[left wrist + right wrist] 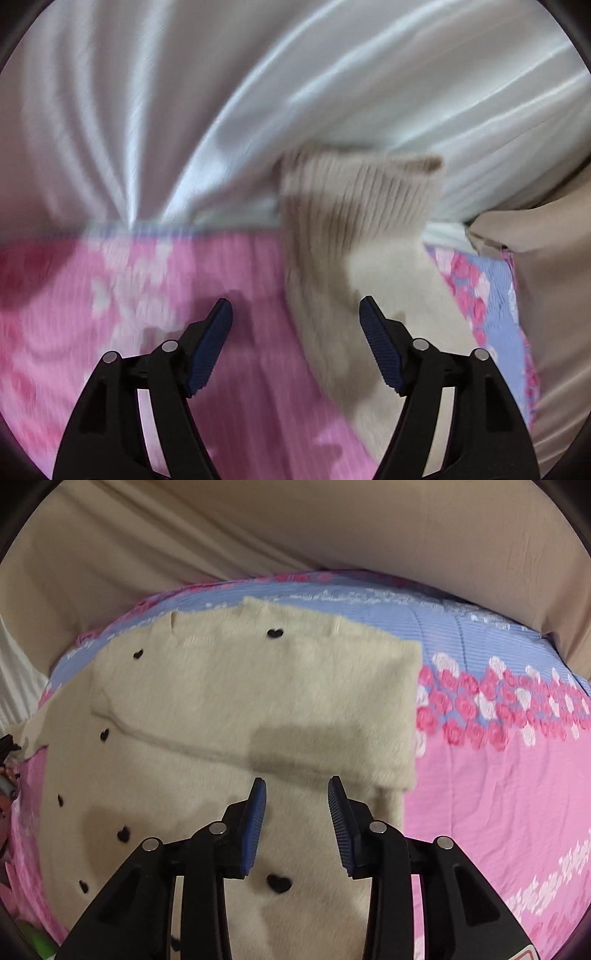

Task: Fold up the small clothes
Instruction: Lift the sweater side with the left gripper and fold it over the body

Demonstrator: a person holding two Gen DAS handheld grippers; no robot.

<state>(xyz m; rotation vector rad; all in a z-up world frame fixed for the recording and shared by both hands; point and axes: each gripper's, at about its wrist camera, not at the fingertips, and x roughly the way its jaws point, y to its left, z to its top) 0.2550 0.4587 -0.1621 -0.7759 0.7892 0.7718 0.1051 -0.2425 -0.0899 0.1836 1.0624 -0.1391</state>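
A small cream knit sweater (pixel 229 709) with little black hearts lies on the pink floral bedspread (pixel 480 794), one side folded over the body. My right gripper (pixel 297 786) is open and empty, just above the sweater near its folded edge. In the left wrist view the sweater's ribbed cuff and sleeve (pixel 354 206) lie across the bedspread (pixel 110 295). My left gripper (pixel 295 306) is open and empty, with its right finger over the sleeve and its left finger over the bedspread. This view is blurred.
A white satin curtain (pixel 221 92) hangs behind the bed in the left wrist view. A beige sheet or curtain (pixel 258 528) rises behind the bed's far edge and also shows in the left wrist view (pixel 554 277). The bedspread has a blue band (pixel 461 627) near that edge.
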